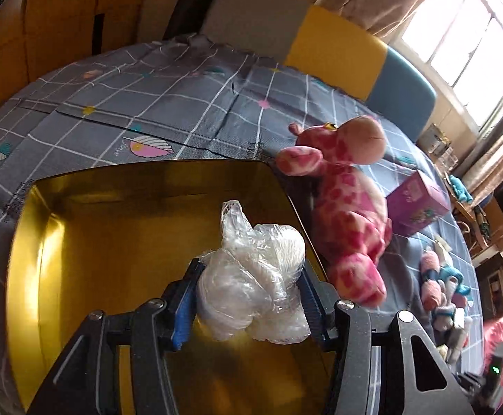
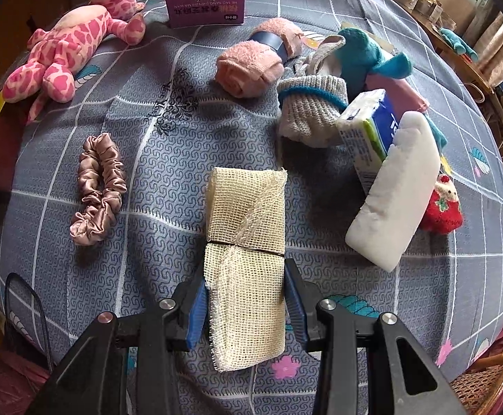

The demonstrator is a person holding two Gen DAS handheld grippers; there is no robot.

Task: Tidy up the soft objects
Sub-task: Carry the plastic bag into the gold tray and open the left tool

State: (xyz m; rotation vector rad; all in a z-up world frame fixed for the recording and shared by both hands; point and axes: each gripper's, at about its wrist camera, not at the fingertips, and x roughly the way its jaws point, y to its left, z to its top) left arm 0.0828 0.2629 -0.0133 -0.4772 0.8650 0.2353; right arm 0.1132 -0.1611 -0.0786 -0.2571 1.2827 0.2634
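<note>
Left tongs: the left gripper pinches a crumpled clear plastic bag with white stuffing; both blue pads press into its sides.
Below the left tongs: an open gold-lined box lies under the held bag, its shiny floor and walls filling the space beneath and to the left of the fingers.
Right of the left tongs: a pink spotted plush giraffe lies against the gold box's right edge, head pointing away from the fingers.
Further right of the left tongs: a purple cardboard carton stands just beyond the giraffe; a heap of small pink, white and teal soft things lies further to the right.
Under everything: a grey checked bedspread with pastel prints.
Right tongs: the right gripper is closed on a folded cream mesh cloth bound by a thin dark band; the pads touch both long edges of its near half, and the far half sticks out ahead over the bedspread.
Left of the right tongs: a dusty-pink satin scrunchie lies apart from the cloth.
Right of the right tongs: a white foam block leans against a blue-and-white tissue pack; a small red fuzzy toy is just behind the block.
Ahead of the right tongs: a grey knitted sock roll, a rolled pink towel and a teal plush piece sit clustered together.
Far ahead, left: the giraffe lies near the bedspread's edge.
</note>
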